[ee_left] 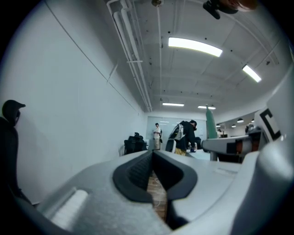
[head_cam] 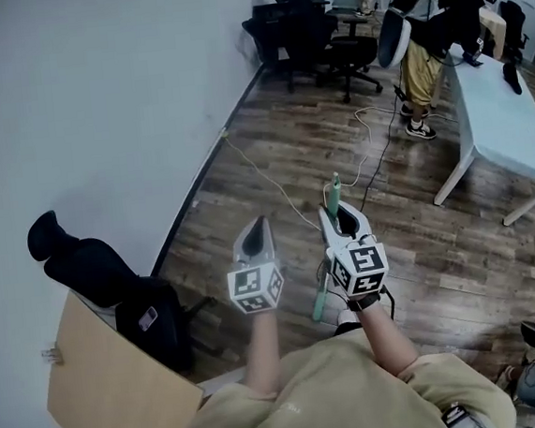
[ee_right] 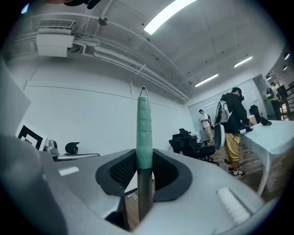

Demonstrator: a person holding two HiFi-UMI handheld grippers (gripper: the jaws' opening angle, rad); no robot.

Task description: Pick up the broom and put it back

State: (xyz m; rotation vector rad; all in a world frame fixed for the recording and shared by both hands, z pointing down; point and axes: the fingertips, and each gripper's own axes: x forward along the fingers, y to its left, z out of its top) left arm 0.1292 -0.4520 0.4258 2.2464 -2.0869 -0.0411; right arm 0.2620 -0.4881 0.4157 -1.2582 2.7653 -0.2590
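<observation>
cool even light falls from ceiling strip lights (ee_left: 195, 46) above the jaws, shadows are faint, gripper views bend and darken at the corners, and surfaces nearest the lens blur.

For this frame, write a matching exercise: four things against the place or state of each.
Things: 1 broom handle; 2 left gripper; 3 white table; 4 cardboard sheet.
States: A by the wall, lower left of head view; B clamped in the right gripper; C jaws together, nothing between; D far right, beside a standing person.
Pairs: 1-B; 2-C; 3-D; 4-A.
</observation>
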